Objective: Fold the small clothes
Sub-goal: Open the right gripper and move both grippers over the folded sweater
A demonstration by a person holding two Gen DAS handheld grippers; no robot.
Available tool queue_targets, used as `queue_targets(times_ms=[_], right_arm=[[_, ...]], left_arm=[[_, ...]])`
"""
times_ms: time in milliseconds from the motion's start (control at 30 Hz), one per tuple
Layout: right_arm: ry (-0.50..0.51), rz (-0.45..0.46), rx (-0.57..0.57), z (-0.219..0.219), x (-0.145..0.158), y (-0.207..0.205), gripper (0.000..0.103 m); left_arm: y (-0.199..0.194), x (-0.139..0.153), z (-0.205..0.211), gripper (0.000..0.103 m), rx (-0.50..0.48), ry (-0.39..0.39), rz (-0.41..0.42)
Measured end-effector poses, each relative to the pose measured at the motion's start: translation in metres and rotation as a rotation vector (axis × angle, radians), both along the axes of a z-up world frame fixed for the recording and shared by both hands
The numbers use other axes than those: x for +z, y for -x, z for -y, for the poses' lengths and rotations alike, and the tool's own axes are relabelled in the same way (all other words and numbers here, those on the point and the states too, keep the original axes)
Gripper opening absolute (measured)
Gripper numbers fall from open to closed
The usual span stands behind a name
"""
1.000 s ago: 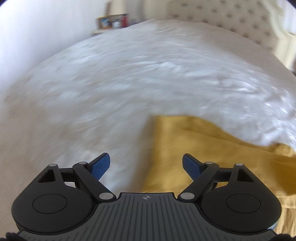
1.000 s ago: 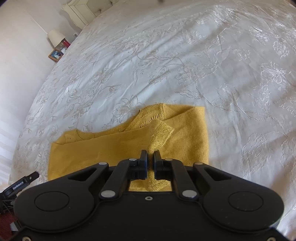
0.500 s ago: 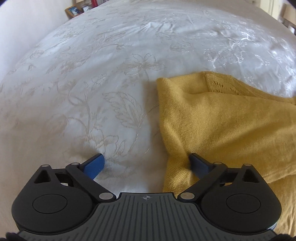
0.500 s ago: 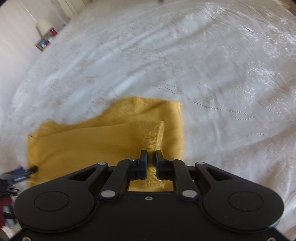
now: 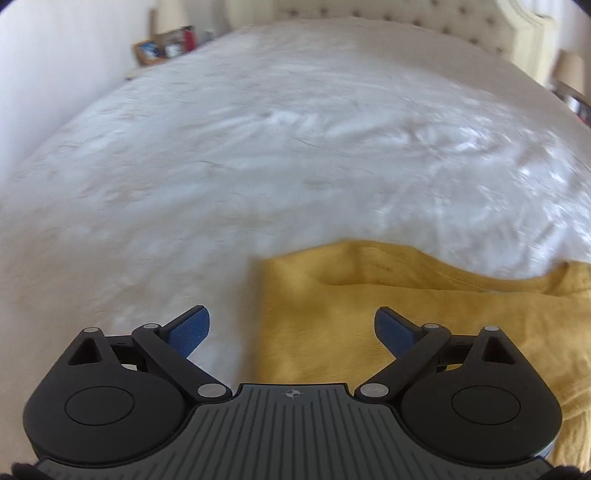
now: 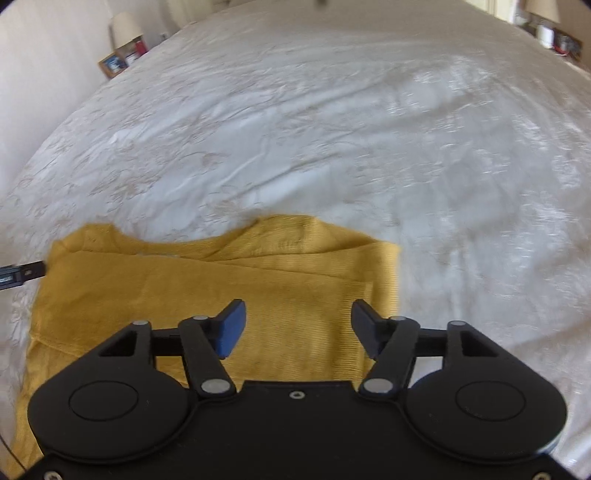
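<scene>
We see the yellow knit garment lying folded on the white bedspread. Our right gripper hovers over its right edge, jaws opening with nothing pinched, and our left gripper hangs spread wide over its left edge, holding nothing.

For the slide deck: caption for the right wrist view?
Right gripper opening its fingers above the folded mustard-yellow knit garment on the white embroidered bedspread.

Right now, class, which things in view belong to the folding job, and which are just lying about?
Belongs to the job:
yellow jumper
left gripper, open
right gripper, opening, nothing pinched
bedspread

Just lying about:
picture frame
lamp
headboard
</scene>
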State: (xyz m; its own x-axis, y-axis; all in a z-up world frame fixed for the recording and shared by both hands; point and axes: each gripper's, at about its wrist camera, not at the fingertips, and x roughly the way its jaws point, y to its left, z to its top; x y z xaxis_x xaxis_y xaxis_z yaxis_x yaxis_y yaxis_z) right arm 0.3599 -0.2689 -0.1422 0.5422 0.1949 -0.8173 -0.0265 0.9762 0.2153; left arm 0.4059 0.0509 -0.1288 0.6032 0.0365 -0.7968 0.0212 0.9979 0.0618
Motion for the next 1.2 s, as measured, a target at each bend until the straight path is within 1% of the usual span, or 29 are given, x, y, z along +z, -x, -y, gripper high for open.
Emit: queue_targets(times_ms=[33, 67, 133, 167, 200, 233, 300, 400, 500, 567, 600, 667, 767, 833, 933, 1067, 1200], right_arm=[[-0.005, -0.010, 0.010, -0.002, -0.004, -0.002, 0.074], [-0.002, -0.024, 0.014, -0.004, -0.010, -0.003, 0.077], [0.015, -0.067, 0.004, -0.003, -0.021, -0.006, 0.078], [0.028, -0.089, -0.014, 0.000, -0.026, -0.006, 0.078], [0.035, -0.106, -0.034, 0.004, -0.030, -0.006, 0.078], [0.044, -0.118, -0.058, 0.009, -0.032, -0.006, 0.079], [0.028, -0.127, -0.096, 0.019, -0.034, -0.003, 0.079], [0.045, -0.130, -0.125, 0.025, -0.030, 0.002, 0.079], [0.027, -0.124, -0.153, 0.033, -0.022, 0.013, 0.079], [0.022, -0.109, -0.165, 0.037, -0.013, 0.024, 0.079], [0.018, -0.103, -0.170, 0.040, -0.009, 0.031, 0.079], [0.006, -0.092, -0.177, 0.042, -0.001, 0.045, 0.080], [-0.008, -0.080, -0.184, 0.044, 0.011, 0.069, 0.081], [-0.029, -0.080, -0.191, 0.044, 0.017, 0.087, 0.084], [-0.049, -0.091, -0.196, 0.040, 0.021, 0.111, 0.084], [-0.063, -0.122, -0.183, 0.032, 0.021, 0.145, 0.084], [-0.073, -0.162, -0.167, 0.021, 0.016, 0.176, 0.084]], left_arm=[[-0.006, -0.006, 0.003, 0.098, -0.017, 0.005, -0.014], [-0.011, -0.013, 0.005, 0.098, -0.026, -0.005, -0.026], [-0.021, -0.028, 0.005, 0.098, -0.022, -0.064, -0.065], [-0.026, -0.035, 0.000, 0.101, -0.004, -0.080, -0.086], [-0.030, -0.040, -0.008, 0.103, 0.015, -0.070, -0.102], [-0.033, -0.044, -0.016, 0.103, 0.029, -0.042, -0.110], [-0.037, -0.045, -0.032, 0.103, 0.065, -0.014, -0.117], [-0.040, -0.042, -0.046, 0.103, 0.050, 0.016, -0.129], [-0.036, -0.035, -0.050, 0.103, 0.068, 0.012, -0.118], [-0.031, -0.029, -0.055, 0.103, 0.107, -0.009, -0.098], [-0.027, -0.025, -0.060, 0.103, 0.131, -0.009, -0.089], [-0.018, -0.019, -0.071, 0.103, 0.168, 0.021, -0.091], [0.002, -0.009, -0.082, 0.103, 0.176, 0.066, -0.088], [0.022, 0.000, -0.083, 0.103, 0.154, 0.088, -0.079], [0.056, 0.009, -0.081, 0.103, 0.105, 0.117, -0.081], [0.101, 0.016, -0.074, 0.103, 0.037, 0.154, -0.101], [0.144, 0.014, -0.067, 0.103, -0.019, 0.162, -0.141]])
